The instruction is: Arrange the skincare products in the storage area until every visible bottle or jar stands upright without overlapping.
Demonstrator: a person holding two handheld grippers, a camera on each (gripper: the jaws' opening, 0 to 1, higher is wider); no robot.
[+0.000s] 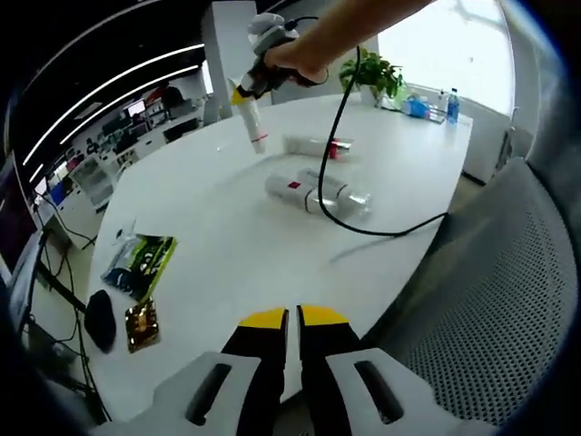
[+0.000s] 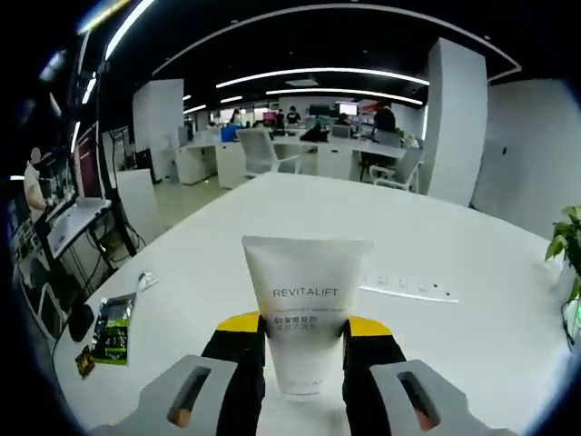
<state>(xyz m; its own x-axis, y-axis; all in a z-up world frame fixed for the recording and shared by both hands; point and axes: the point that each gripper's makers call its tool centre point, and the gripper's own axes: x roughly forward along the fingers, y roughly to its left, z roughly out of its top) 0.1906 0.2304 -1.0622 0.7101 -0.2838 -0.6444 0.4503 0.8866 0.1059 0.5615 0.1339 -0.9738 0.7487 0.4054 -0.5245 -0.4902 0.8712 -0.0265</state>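
Left claw [image 1: 292, 318] sits low at the near edge of the white desk [image 1: 227, 245], its yellow-tipped jaws pressed together with nothing between them — idle, probably parked out of the way while the other hand works.

Moving left to right across the left gripper view: a dark rounded object [image 1: 100, 320] and some small packets, one green and black [image 1: 145, 263] and one gold [image 1: 142, 325], lie near the desk's left edge, apart from the skincare products. Toward the middle, the right claw [image 1: 249, 95] hangs above the desk in a person's hand [image 1: 298, 59], gripping a white tube [image 1: 255, 123] that points downward with its cap end lowest, clear of the surface. Just right of it, a pale bottle with a red band [image 1: 316, 146] lies on its side, and nearer the camera two more bottles [image 1: 316, 193] lie flat, touching or overlapping — which of the two is hard to tell at this size. A black cable [image 1: 338, 145] trails from the hand across them. A potted plant [image 1: 372, 73] stands at the far right.

In the right gripper view, the right claw [image 2: 302, 334] is closed on the white tube [image 2: 304, 313], labelled REVITALIFT, squeezing its lower part so the broad crimped end shows ahead. The hold seems meant to stand the tube on its cap; the lying bottles are not yet upright.
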